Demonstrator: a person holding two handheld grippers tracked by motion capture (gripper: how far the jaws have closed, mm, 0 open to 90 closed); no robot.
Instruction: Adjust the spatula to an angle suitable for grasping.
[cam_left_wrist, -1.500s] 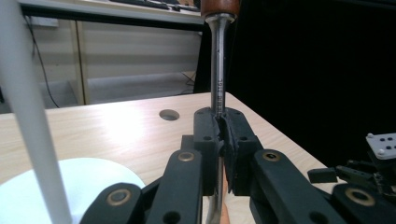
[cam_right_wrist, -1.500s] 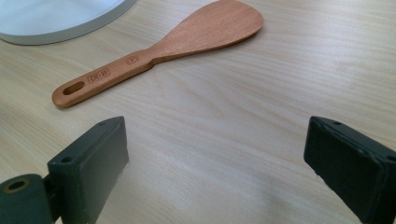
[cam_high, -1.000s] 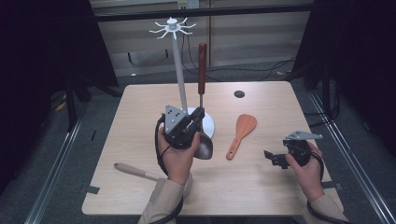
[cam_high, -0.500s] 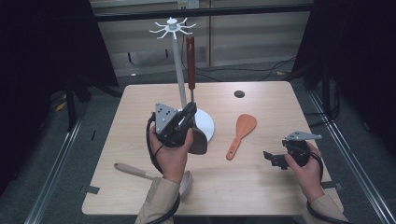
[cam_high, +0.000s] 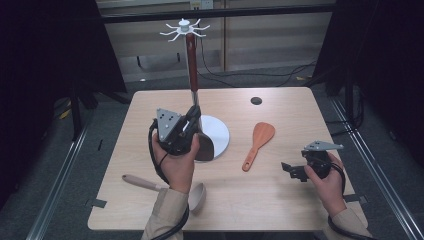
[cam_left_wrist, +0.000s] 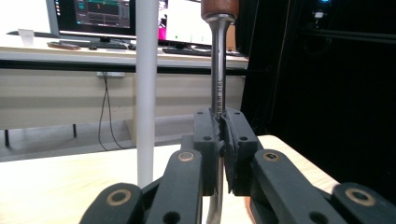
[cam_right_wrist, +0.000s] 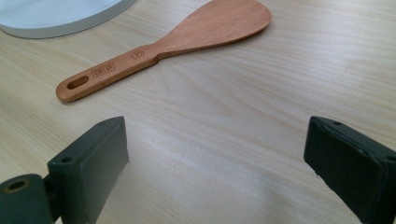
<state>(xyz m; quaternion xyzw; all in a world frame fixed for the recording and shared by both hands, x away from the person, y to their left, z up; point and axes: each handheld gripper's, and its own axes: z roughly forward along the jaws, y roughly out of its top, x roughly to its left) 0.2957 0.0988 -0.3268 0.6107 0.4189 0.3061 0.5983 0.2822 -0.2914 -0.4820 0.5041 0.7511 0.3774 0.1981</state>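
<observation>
The left hand-held gripper (cam_left_wrist: 219, 140) was clamped tight on the metal shank of a spatula (cam_left_wrist: 218, 70), jaws pinched together around it, and the tool stood upright with its reddish wooden handle (cam_high: 191, 55) rising beside the white pole (cam_left_wrist: 146, 88) of the hanging rack (cam_high: 184, 29). Small stamped lettering ran along that shank, too fine to read. The dark blade hung low over the rack's round white base (cam_high: 220, 131). Over on the right, the right hand-held gripper (cam_right_wrist: 215, 172) sat low over the surface (cam_high: 285, 195), jaws spread wide apart, gripping nothing. Just ahead of it lay a wooden rice paddle (cam_right_wrist: 168, 44), flat on the wood, with a small boxed mark engraved on its handle, illegible. Near the front left edge, a pale wooden spoon (cam_high: 150, 184) rested on the surface.
</observation>
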